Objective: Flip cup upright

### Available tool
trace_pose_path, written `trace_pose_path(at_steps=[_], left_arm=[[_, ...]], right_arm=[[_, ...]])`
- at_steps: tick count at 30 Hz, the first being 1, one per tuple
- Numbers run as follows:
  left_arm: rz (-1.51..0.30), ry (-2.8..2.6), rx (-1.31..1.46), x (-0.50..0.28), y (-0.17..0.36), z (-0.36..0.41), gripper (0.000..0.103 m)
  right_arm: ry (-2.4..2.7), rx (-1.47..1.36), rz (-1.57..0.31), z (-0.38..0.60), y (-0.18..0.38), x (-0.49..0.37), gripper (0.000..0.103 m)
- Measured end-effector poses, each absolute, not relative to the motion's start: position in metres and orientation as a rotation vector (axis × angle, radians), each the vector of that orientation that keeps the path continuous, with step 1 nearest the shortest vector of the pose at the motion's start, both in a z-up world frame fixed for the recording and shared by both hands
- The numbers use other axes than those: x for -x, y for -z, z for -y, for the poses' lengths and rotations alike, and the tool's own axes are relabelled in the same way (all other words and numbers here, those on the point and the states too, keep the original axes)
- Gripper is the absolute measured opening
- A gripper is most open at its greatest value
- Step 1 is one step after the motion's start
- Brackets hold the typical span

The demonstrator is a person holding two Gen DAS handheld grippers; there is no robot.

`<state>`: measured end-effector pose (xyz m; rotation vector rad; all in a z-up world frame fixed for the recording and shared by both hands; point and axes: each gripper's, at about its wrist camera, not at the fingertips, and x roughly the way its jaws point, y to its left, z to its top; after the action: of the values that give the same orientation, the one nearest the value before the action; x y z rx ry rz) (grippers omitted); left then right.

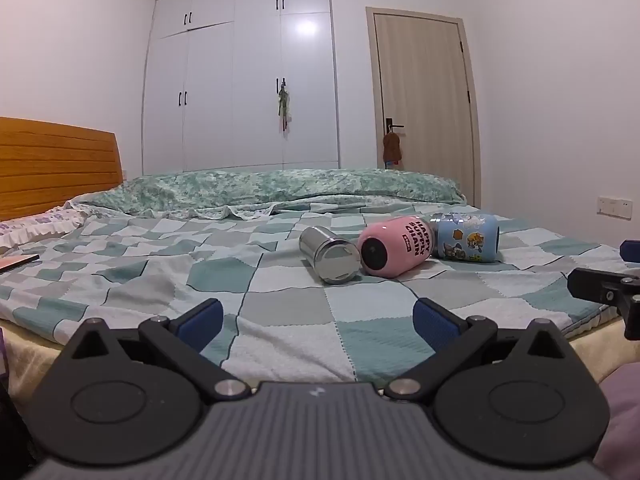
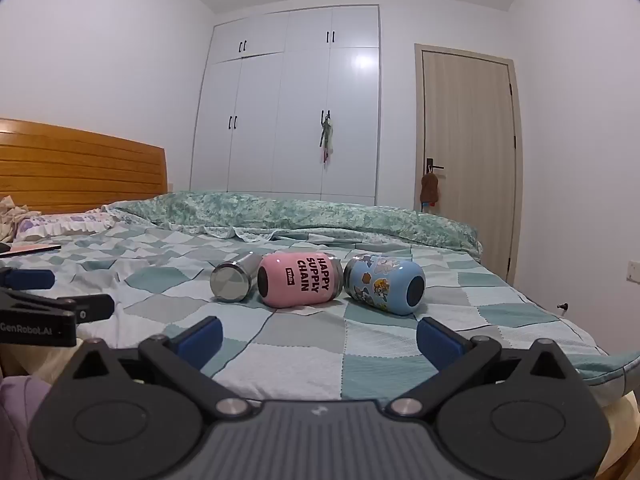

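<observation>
3 cups on their sides in row on bed [image 2: 380, 364], mid-blanket toward foot edge: steel cup [image 2: 232, 282], pink cup [image 2: 298, 278] lettered "HAPPY SUPPLY CHAIN", blue cartoon cup [image 2: 384, 284]. Steel touching pink; pink and blue just beside each other. Left claw [image 1: 318, 322] spread, empty, over near edge. Right claw [image 2: 320, 338] spread, empty, well short of cups.

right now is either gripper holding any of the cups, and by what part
Nothing is held. The left gripper and right gripper are both open, short of the steel cup, pink cup and blue cup.
</observation>
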<state>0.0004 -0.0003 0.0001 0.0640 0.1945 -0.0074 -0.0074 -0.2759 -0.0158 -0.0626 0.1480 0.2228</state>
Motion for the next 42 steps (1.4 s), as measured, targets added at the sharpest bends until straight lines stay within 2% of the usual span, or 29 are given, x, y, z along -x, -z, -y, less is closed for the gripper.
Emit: trace_pose_path(at_steps=[42], left_arm=[[-0.179, 0.024, -0.04, 0.0, 0.0001, 0.0011, 0.103]], right_arm=[[-0.222, 0.073, -0.146, 0.2746, 0.0155, 0.0085, 0.103]])
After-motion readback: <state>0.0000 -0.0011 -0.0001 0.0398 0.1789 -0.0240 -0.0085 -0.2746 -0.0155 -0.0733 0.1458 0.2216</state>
